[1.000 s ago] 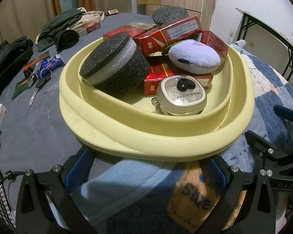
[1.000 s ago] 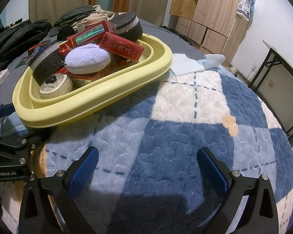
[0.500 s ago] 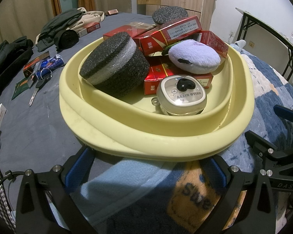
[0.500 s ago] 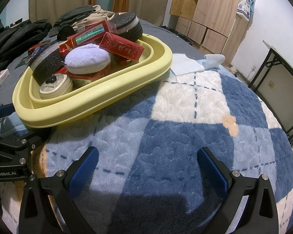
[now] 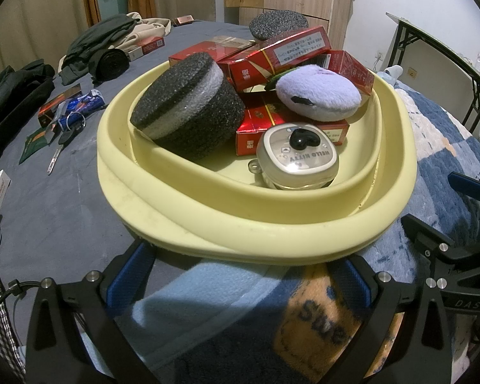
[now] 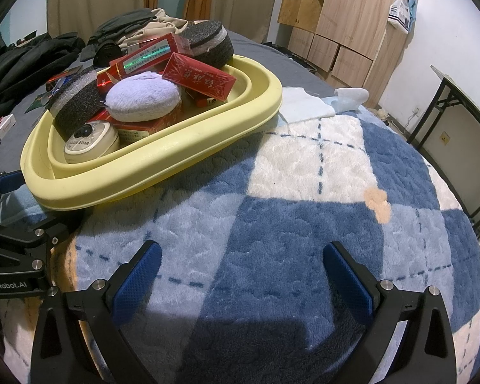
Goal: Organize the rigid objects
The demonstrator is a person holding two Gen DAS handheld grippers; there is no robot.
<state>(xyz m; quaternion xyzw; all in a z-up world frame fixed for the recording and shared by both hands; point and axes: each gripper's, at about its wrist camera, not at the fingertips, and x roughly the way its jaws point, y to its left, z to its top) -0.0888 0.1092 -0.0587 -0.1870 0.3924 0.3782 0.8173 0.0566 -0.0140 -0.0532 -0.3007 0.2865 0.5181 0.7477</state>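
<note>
A pale yellow basin [image 5: 252, 224] [image 6: 163, 163] sits on the bed. It holds a black foam puck [image 5: 188, 112] [image 6: 75, 102], a second foam puck [image 6: 208, 43], several red boxes [image 5: 273, 57] [image 6: 198, 75], a lilac plush pad [image 5: 318, 92] [image 6: 142, 97] and a round silver case [image 5: 299, 160] [image 6: 89, 142]. My left gripper [image 5: 240, 278] is open just in front of the basin's near rim, holding nothing. My right gripper [image 6: 240, 275] stands open and empty over the blue checked blanket [image 6: 304, 224], right of the basin.
On the grey sheet left of the basin lie a key [image 5: 59, 150], a small red box [image 5: 57, 104], a blue packet [image 5: 83, 107] and dark clothes [image 5: 105, 41]. A white cloth [image 6: 304, 105] lies behind the basin. Wooden cabinets [image 6: 345, 16] and a folding table [image 6: 460, 105] stand at the right.
</note>
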